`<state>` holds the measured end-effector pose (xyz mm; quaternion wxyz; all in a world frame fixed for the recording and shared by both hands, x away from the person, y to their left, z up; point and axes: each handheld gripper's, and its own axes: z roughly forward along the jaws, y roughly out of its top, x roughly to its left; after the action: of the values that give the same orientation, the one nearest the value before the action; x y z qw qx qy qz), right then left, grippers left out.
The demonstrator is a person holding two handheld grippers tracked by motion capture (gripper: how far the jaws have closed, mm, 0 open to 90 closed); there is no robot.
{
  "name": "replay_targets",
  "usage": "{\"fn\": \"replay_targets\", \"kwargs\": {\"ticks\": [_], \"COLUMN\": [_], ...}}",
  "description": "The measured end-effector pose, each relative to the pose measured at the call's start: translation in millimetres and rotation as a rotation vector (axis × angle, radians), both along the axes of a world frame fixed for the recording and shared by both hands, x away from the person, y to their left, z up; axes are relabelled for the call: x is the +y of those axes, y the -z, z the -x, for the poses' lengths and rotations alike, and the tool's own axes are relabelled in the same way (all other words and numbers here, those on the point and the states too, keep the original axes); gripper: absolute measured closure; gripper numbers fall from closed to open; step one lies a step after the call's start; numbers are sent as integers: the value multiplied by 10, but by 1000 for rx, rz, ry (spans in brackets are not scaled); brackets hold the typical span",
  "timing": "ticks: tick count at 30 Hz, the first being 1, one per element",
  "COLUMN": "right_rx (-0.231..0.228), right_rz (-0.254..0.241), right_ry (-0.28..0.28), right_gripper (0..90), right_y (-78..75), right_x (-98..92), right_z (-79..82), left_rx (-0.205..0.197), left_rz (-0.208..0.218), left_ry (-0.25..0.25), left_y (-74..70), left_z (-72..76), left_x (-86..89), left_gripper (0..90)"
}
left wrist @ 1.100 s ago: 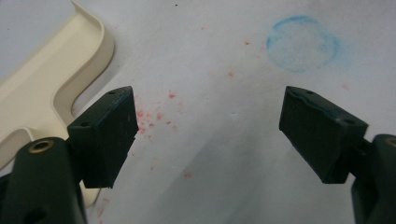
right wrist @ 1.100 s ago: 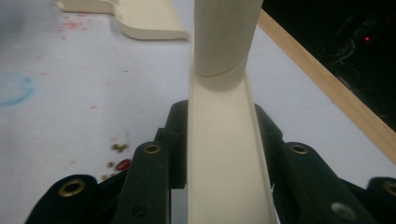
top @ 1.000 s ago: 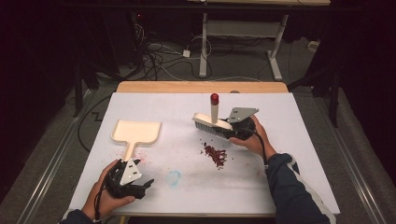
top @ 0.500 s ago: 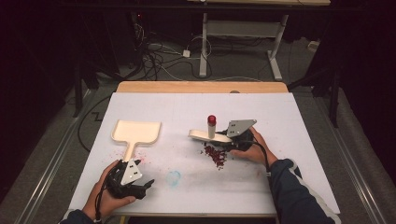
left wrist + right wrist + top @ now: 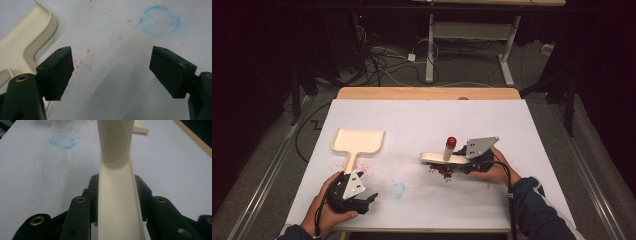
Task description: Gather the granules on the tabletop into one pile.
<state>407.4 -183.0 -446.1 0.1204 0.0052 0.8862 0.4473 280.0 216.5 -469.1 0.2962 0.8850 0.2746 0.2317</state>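
While the white table carries my cream dustpan at left, my right gripper clamps the brush over red crumbs at centre, and my left gripper rests released near the pan's handle.

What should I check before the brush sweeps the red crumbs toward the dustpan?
1. Right hand-held gripper shut on cream plastic brush with red-tipped handle: ok.
2. Brush sits beside dark red crumb pile: ok.
3. Cream plastic dustpan held ready: not ok, it lies free.
4. Left hand-held gripper open: ok.
5. Bristles touching white table: cannot tell.
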Motion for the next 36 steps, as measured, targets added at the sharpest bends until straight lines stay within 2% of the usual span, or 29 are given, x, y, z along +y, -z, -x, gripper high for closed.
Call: {"fn": "replay_targets", "kwargs": {"ticks": [2, 3, 8, 10, 15, 17, 20, 21, 22, 23, 26, 27, 30, 33, 36], "right_rx": [-8, -16, -40, -43, -22, 31, 129, 159, 159, 198, 230, 241, 246, 251, 230], "right_rz": [-11, -26, -42, -72, -114, -139, -171, -163, -163, -136, -111, -78, -52, -50, -44], "right_ry": [20, 47, 89, 118, 154, 157, 153, 161, 161, 181, 188, 194, 207, 222, 260], "right_gripper": [667, 670, 670, 670, 671, 671, 671, 671, 671, 671, 671, 671, 672, 673, 672], "right_y": [-7, -17, -65, -133, -257, -339, -340, -325, -325, -281, -233, -184, -138, -88, -93], "right_x": [-1, -6, -31, -57, -39, 14, 97, 141, 141, 233, 313, 378, 418, 408, 342], "right_z": [-6, -17, -18, 4, 101, 203, 309, 342, 342, 403, 450, 476, 477, 437, 382], "left_rx": [-2, -2, -7, -8, -10, -11, -6, -4, -4, -6, -6, -7, -6, -6, -5], "left_rz": [0, 0, -1, -1, -3, -3, -2, -3, -4, -1, -5, -4, -4, 0, -4], "left_ry": [1, 1, 1, 1, 1, 0, 0, 0, 1, 1, 6, 7, 10, 10, 12], "left_y": [-3, -3, -10, -13, -16, -19, -20, -22, -23, -23, -27, -27, -28, -25, -29], "left_z": [1, 1, 5, 5, 10, 11, 20, 23, 25, 26, 33, 35, 38, 39, 37], "left_x": [4, 5, 9, 10, 11, 16, 16, 17, 17, 16, 18, 18, 18, 17, 19], "left_gripper": [186, 186, 186, 186, 186, 186, 186, 186, 186, 186, 186, 186, 186, 186, 186]}}
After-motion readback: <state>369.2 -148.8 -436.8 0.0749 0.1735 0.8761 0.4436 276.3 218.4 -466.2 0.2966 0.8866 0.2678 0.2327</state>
